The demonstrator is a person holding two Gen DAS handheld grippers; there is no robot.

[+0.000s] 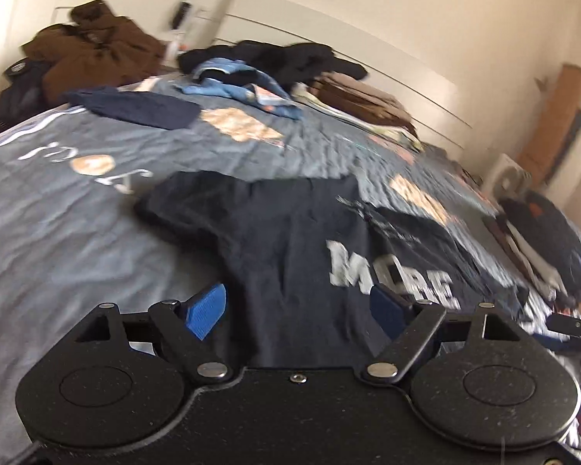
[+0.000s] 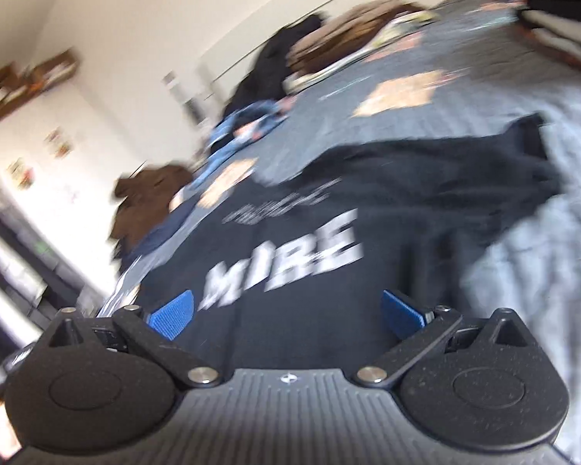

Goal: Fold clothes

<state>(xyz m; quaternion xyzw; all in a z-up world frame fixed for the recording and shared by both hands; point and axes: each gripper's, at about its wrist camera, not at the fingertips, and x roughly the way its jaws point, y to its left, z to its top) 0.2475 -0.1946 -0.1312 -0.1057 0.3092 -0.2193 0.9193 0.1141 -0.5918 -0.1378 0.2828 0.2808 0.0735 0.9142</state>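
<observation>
The dark T-shirt (image 1: 290, 240) lay spread flat on the bed (image 1: 58, 232), soft, light and floppy, best pinched at a hem or shoulder edge. Its long axis ran toward twelve o'clock, one sleeve at ten. Both the left claw (image 1: 296, 310) and the right claw (image 2: 286, 312) hung open above it, holding nothing.

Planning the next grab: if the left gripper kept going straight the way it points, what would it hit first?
Most likely the dark T-shirt spread on the bed: the open left gripper angles down at its fabric, left of the white lettering. Depth is unclear through the blur.
</observation>
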